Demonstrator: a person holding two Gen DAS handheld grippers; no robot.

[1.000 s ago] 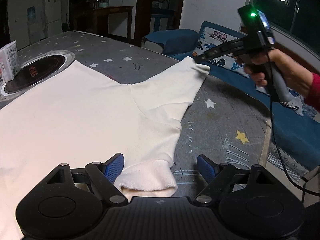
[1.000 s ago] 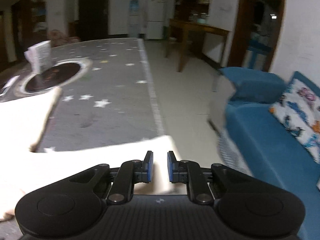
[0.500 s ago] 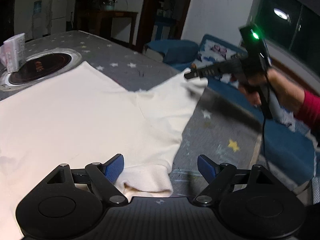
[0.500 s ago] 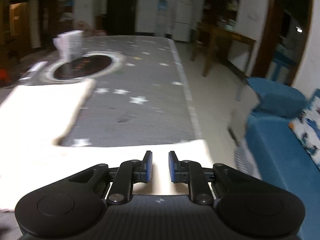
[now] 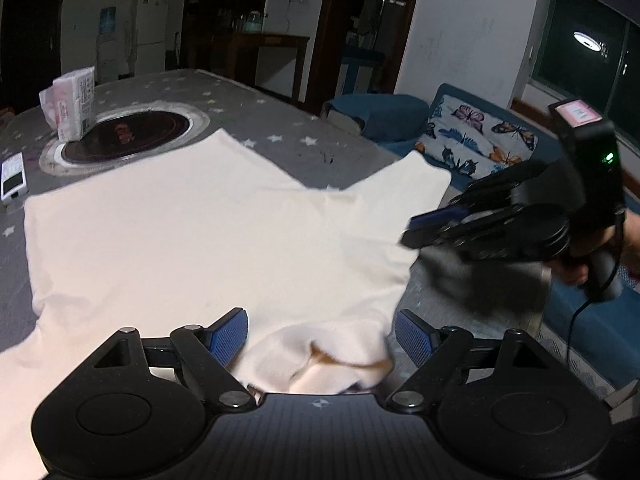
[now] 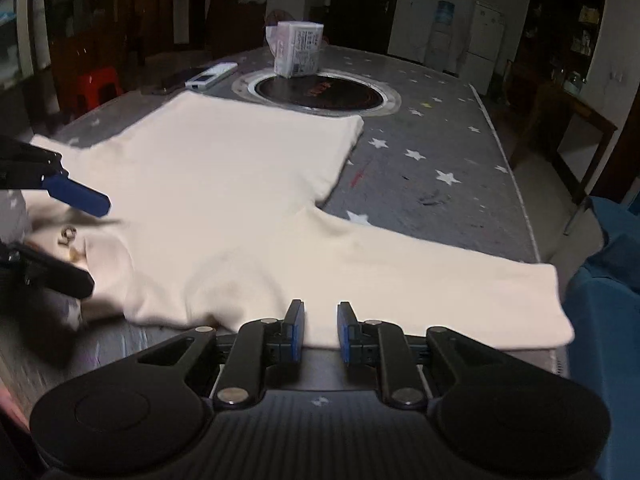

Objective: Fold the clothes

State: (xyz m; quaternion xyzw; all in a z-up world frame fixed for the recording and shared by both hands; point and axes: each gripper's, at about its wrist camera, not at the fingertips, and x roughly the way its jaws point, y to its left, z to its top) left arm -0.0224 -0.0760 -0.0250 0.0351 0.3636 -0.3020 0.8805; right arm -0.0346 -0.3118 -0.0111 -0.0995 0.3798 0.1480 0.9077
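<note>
A cream long-sleeved top lies spread flat on the grey star-patterned table. Its collar is bunched between the fingers of my left gripper, which is open around it. My right gripper is narrowly open, its fingers apart over the near edge of the right sleeve. The right gripper also shows in the left wrist view, held beside the sleeve. The top also shows in the right wrist view.
A round black hotplate is set into the table past the top, with a tissue pack on it. A white remote lies at the left. A blue sofa with a butterfly pillow stands right of the table edge.
The right gripper let go of the sleeve end and swung back toward the shoulder side. The sleeve now lies flat on the table. The left gripper moved closer over the collar.
</note>
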